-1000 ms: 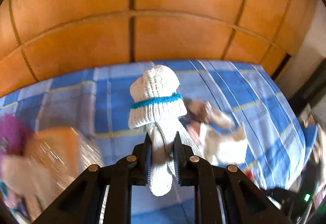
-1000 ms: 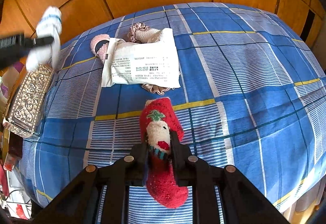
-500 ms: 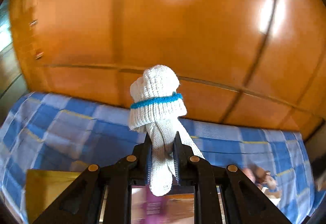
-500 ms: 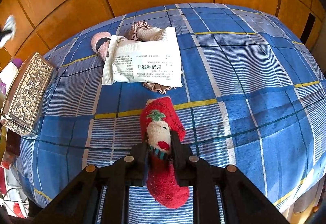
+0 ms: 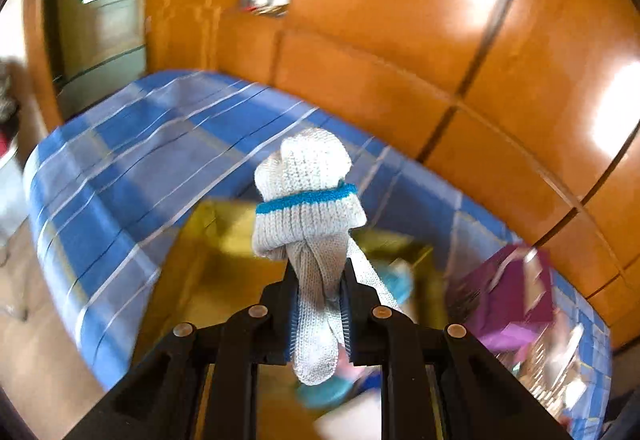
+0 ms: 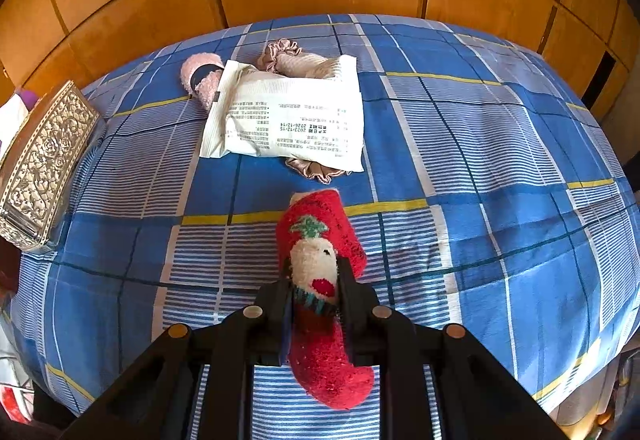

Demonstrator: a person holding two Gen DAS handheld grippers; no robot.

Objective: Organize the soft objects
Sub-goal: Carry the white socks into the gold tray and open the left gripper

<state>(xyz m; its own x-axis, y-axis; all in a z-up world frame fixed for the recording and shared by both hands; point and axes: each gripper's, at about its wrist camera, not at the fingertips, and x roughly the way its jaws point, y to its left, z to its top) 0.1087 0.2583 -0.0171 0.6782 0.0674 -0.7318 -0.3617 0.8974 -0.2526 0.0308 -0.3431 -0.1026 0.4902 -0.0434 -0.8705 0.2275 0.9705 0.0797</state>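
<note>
The left gripper [image 5: 318,304] is swinging away from the open bedspread to above a yellow box [image 5: 208,264], jaws pinching the white glove bundle [image 5: 308,200], which projects ahead of the fingertips; delivery appears imminent. The right gripper [image 6: 316,300] is holding station, jaws clamping the red sock [image 6: 320,240], lying lengthwise between them on the bedspread [image 6: 480,200].

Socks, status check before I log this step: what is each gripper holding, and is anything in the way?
Left gripper shut on white sock, over yellow box. Right gripper shut on red sock, above the bed. White packet ahead, clear of it.
</note>
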